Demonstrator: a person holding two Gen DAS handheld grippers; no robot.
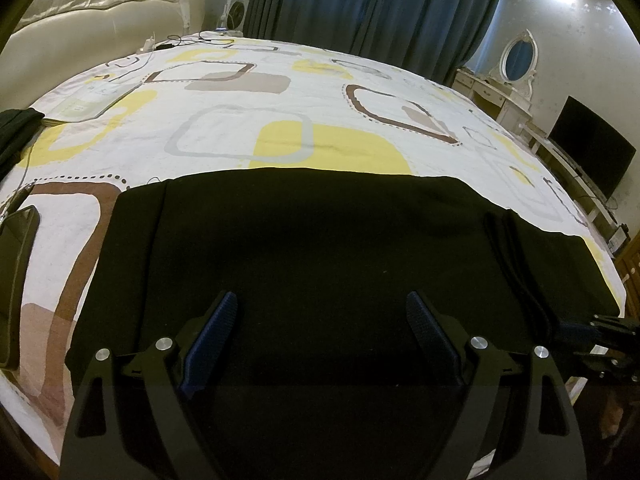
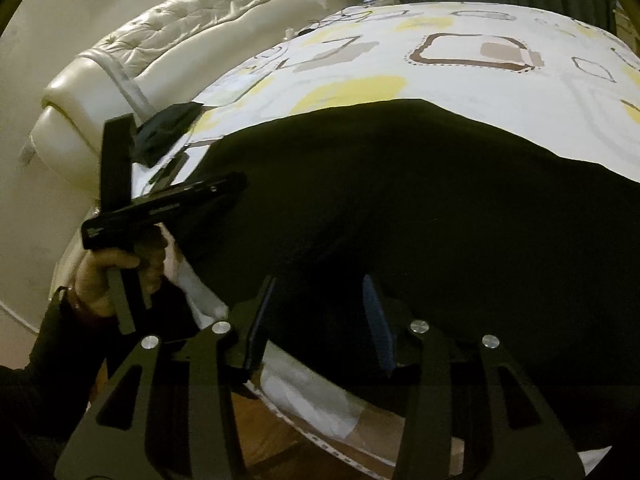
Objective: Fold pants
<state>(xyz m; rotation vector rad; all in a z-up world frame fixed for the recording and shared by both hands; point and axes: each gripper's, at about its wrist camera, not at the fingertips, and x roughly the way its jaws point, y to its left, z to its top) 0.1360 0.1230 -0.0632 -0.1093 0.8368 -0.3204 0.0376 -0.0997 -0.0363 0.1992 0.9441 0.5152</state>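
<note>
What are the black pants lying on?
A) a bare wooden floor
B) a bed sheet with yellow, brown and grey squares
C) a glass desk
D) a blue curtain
B: the black pants are spread flat on the white bed sheet with yellow, brown and grey squares, right in front of both open grippers.

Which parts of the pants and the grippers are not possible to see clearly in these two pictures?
- Black pants, left wrist view: near edge hidden behind the left gripper.
- Pants' folds and layers: too dark in both views.
- Right gripper, right wrist view: whether its fingers touch cloth, too dark.
- Pants, right wrist view: cut off by the right edge.
</note>
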